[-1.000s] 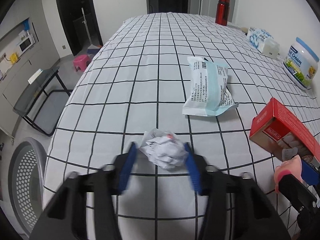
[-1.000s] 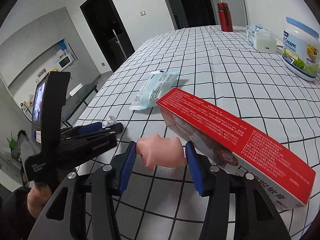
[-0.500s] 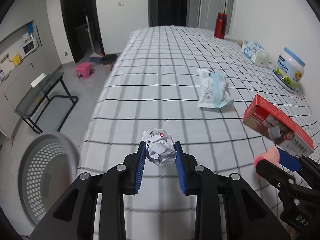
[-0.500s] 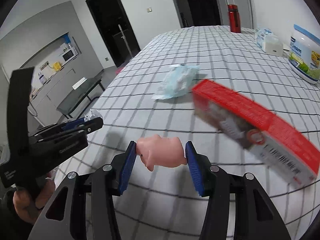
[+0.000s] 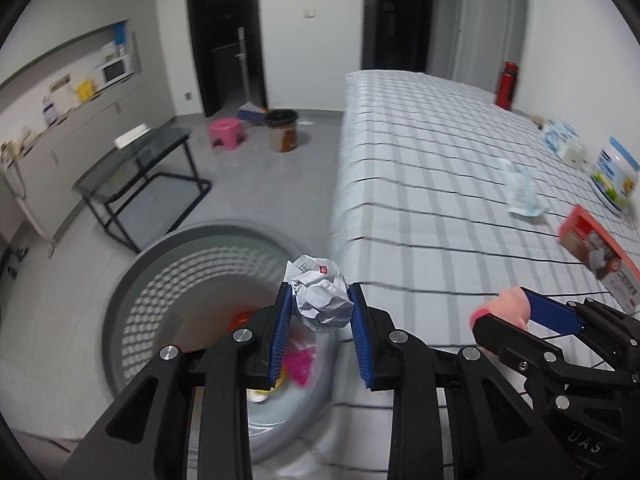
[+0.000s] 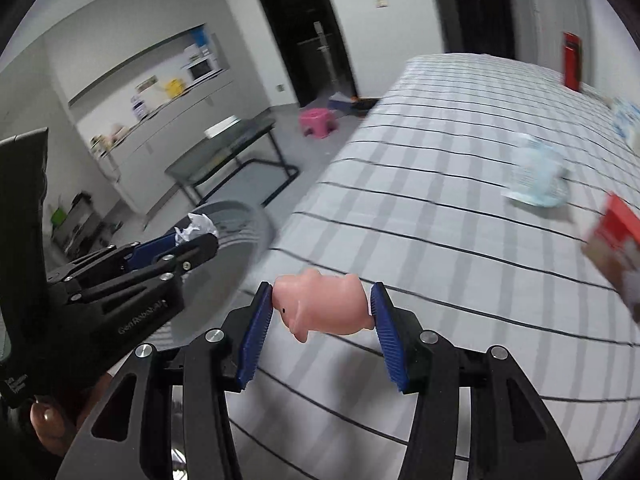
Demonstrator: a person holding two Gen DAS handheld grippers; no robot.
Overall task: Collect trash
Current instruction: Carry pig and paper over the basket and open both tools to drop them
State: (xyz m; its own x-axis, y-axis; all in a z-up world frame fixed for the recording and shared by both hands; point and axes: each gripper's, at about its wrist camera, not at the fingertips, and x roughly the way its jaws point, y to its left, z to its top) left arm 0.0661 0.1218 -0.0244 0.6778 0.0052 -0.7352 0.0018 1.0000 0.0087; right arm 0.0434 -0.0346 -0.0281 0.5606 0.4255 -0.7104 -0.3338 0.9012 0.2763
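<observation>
Swung away from the checked desk (image 5: 440, 184) since a moment ago, the left gripper (image 5: 320, 312) now hangs over a grey perforated basket (image 5: 132, 292) standing on the floor beside the desk's edge, its blue jaws closed narrowly on a crumpled ball of white paper (image 5: 320, 300). Blurred orange, pink and yellow items lie inside the basket. Farther left and behind, a glass side table (image 5: 136, 164) stands by the wall, with a pink stool (image 5: 226, 132) and a dark bucket (image 5: 282, 130) near the doorway.

To the right, the right gripper (image 6: 322, 312) is held above the desk's near edge, its jaws pressed on either side of a small pink toy pig (image 6: 320, 308); the left gripper (image 6: 192, 240) and its paper ball (image 6: 198, 226) show at the left of that view, above the basket rim (image 6: 256, 224).

On the desk, well apart from both grippers, lie a pale blue packet (image 5: 522, 194) and a red box (image 5: 592, 248), with a white tub (image 5: 614, 172) and a red bottle (image 5: 506, 84) along the far right side.
</observation>
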